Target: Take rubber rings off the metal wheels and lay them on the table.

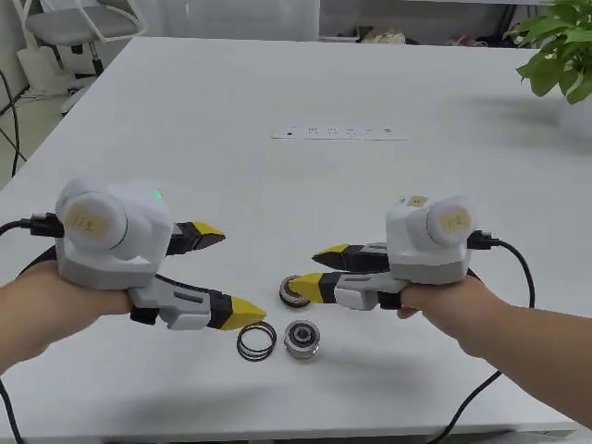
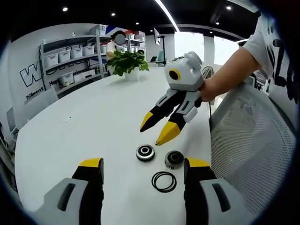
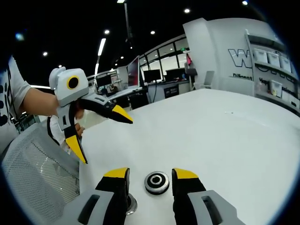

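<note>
Leafy plant far right, white socket strip centre — office chair far left.

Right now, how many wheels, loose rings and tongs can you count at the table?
Metal wheels: 2
Loose rubber rings: 2, overlapping
Tongs: 2, left tongs and right tongs
Total: 6

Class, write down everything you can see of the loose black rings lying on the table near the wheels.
The black rings are two thin loops, rubber by their look, overlapping so that they nearly coincide. They lie flat on the white table, off any wheel, close beside a silver metal wheel; whether they touch it cannot be told. The left hand-held gripper, jaws open, is near them with one yellow jaw tip close by, but it does not hold them.
</note>
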Demonstrator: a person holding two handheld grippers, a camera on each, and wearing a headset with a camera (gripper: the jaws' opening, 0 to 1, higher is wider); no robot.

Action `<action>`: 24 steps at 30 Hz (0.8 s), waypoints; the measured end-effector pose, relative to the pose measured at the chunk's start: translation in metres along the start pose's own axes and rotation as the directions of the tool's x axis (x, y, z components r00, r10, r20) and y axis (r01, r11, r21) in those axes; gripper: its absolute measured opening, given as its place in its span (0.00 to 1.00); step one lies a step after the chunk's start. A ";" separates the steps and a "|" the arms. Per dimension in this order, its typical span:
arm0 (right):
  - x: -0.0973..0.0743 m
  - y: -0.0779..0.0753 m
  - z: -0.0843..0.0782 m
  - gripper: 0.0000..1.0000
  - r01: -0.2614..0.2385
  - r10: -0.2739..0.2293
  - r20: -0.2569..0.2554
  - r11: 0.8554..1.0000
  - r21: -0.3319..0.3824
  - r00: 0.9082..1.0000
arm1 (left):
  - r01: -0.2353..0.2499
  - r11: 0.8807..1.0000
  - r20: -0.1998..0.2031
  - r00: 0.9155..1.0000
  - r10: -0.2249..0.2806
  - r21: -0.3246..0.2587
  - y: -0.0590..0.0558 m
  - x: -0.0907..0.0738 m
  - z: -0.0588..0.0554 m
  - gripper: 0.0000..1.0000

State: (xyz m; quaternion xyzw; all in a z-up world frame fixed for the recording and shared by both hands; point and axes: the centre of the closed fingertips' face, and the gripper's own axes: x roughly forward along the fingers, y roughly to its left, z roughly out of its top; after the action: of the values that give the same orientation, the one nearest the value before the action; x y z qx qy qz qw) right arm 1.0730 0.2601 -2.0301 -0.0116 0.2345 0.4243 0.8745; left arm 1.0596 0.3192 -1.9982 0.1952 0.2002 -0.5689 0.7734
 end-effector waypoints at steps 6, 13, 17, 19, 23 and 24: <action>-0.003 -0.005 -0.003 0.34 0.016 -0.016 -0.005 1.000 -0.011 1.000 | -0.001 1.000 0.004 1.000 0.001 -0.016 0.005 0.004 0.001 0.66; -0.006 -0.011 -0.009 0.33 0.023 -0.024 -0.023 0.999 -0.026 0.999 | 0.006 1.000 -0.001 1.000 -0.006 -0.025 0.005 0.009 0.000 0.63; -0.008 -0.016 -0.012 0.32 0.031 -0.032 -0.032 0.999 -0.033 0.999 | 0.011 1.000 -0.002 1.000 -0.011 -0.026 0.006 0.013 0.000 0.61; -0.009 -0.017 -0.014 0.31 0.032 -0.033 -0.036 0.999 -0.034 0.999 | 0.015 0.999 -0.002 1.000 -0.015 -0.028 0.006 0.015 0.000 0.59; -0.010 -0.018 -0.018 0.31 0.033 -0.035 -0.047 0.999 -0.040 0.998 | 0.018 0.999 -0.010 1.000 -0.018 -0.030 0.005 0.021 -0.002 0.58; -0.010 -0.019 -0.018 0.31 0.033 -0.034 -0.048 0.999 -0.041 0.998 | 0.019 0.999 -0.012 1.000 -0.019 -0.031 0.005 0.022 -0.003 0.58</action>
State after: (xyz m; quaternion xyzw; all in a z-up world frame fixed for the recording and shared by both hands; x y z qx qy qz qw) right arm 1.0746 0.2369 -2.0456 -0.0434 0.2472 0.4138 0.8751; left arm 1.0706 0.3041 -2.0118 0.1850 0.2155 -0.5718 0.7696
